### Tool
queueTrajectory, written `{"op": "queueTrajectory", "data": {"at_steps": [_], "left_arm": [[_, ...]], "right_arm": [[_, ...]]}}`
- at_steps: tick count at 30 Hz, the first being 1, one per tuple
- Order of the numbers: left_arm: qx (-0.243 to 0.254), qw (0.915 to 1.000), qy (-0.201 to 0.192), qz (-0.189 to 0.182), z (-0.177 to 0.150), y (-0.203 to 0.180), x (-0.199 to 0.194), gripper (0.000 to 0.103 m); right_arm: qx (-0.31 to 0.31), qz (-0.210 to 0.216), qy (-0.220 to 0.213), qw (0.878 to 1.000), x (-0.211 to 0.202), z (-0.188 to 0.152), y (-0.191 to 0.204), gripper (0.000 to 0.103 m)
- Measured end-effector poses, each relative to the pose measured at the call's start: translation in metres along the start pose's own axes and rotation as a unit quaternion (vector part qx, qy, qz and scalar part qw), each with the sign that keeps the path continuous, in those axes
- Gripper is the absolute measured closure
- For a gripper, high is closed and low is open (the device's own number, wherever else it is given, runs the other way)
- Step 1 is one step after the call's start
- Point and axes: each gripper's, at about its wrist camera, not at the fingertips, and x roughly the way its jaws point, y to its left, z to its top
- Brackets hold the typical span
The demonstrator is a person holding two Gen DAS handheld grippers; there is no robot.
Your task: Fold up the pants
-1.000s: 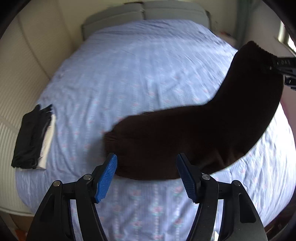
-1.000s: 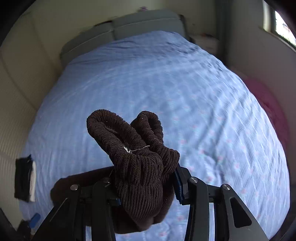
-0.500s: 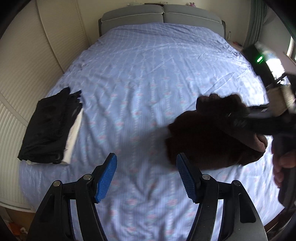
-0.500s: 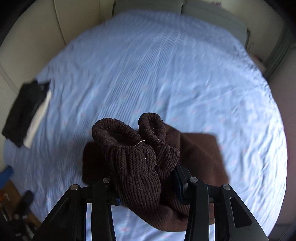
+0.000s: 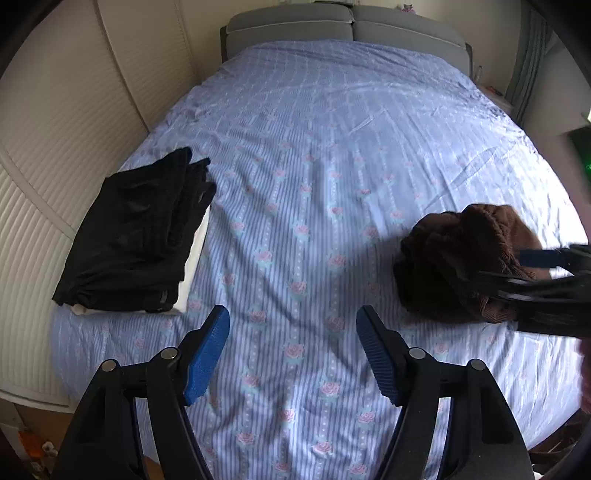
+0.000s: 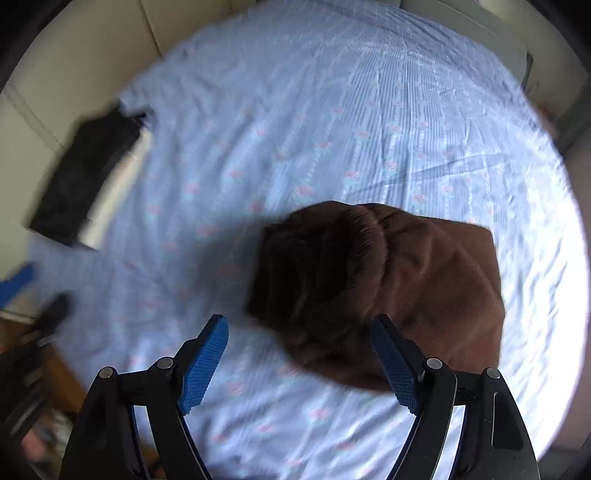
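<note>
I can read no text, label, brand or number in either wrist view. The only markings I see are the pink rose print and stripes on the blue bedsheet [image 5: 295, 192], and those carry no lettering.

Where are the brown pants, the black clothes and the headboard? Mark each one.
brown pants [image 6: 424, 273]: right wrist view, flat folded top layer.
black clothes [image 5: 133, 236]: left wrist view, middle of the folded pile.
headboard [image 5: 295, 26]: left wrist view, left grey cushion.

Each tool [image 5: 293, 349] has black arms, silver screws and ribbed blue pads [image 6: 205, 363].
</note>
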Motion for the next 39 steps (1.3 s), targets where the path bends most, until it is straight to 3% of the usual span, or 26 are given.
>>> {"op": "queueTrajectory", "data": {"at_steps": [2,4,6,8,11,13,18,20,23,25,26,27,30,32,35,39], "left_arm": [[0.004,0.9999,-0.007,-0.010,0.005,-0.007,-0.002,0.030],[0.009,0.9996,-0.010,-0.025,0.011,-0.020,-0.002,0.030],[0.011,0.9989,-0.011,-0.045,0.019,-0.036,-0.002,0.030],[0.005,0.9969,-0.009,-0.078,0.028,-0.054,0.000,0.028],[-0.012,0.9909,0.007,-0.134,0.046,-0.084,0.012,0.021],[-0.018,0.9869,0.027,-0.158,0.057,-0.106,0.027,0.020],[-0.032,0.9827,0.087,-0.160,0.078,-0.152,0.070,0.020],[-0.052,0.9772,0.112,-0.172,0.083,-0.163,0.086,0.020],[-0.068,0.9759,0.137,-0.155,0.086,-0.175,0.102,0.020],[-0.070,0.9743,0.155,-0.148,0.084,-0.181,0.112,0.026],[-0.068,0.9748,0.160,-0.140,0.082,-0.182,0.115,0.035],[-0.067,0.9763,0.156,-0.134,0.081,-0.182,0.114,0.056],[-0.078,0.9741,0.131,-0.167,0.078,-0.173,0.096,0.077],[-0.079,0.9748,0.101,-0.182,0.075,-0.165,0.074,0.077],[-0.078,0.9781,0.078,-0.176,0.059,-0.154,0.050,0.076],[-0.128,0.9695,0.124,-0.169,0.031,-0.132,0.072,0.068]], "right_arm": [[0.018,0.059,-0.009,0.998,-0.029,-0.011,-0.014,0.023],[0.029,0.093,-0.023,0.995,-0.050,-0.023,-0.028,0.023],[0.053,0.081,-0.045,0.994,-0.066,-0.036,-0.053,0.023],[0.091,0.040,-0.055,0.994,-0.069,-0.045,-0.086,0.023],[0.172,-0.008,-0.045,0.984,-0.052,-0.057,-0.151,0.023],[0.224,-0.010,-0.043,0.974,-0.040,-0.066,-0.188,0.023],[0.315,0.011,-0.019,0.949,-0.002,-0.084,-0.256,0.022],[0.323,0.015,-0.012,0.946,0.008,-0.085,-0.267,0.022],[0.313,0.033,-0.001,0.949,0.024,-0.081,-0.271,0.023],[0.301,0.045,0.006,0.952,0.033,-0.082,-0.269,0.023],[0.295,0.048,0.011,0.954,0.038,-0.080,-0.268,0.023],[0.288,0.052,0.012,0.956,0.040,-0.078,-0.266,0.023],[0.279,0.061,0.014,0.958,0.040,-0.077,-0.261,0.022],[0.274,0.071,0.009,0.959,0.036,-0.077,-0.259,0.023],[0.258,0.078,-0.002,0.963,0.028,-0.077,-0.256,0.022],[0.244,0.084,0.009,0.966,0.033,-0.075,-0.250,0.023]]}}
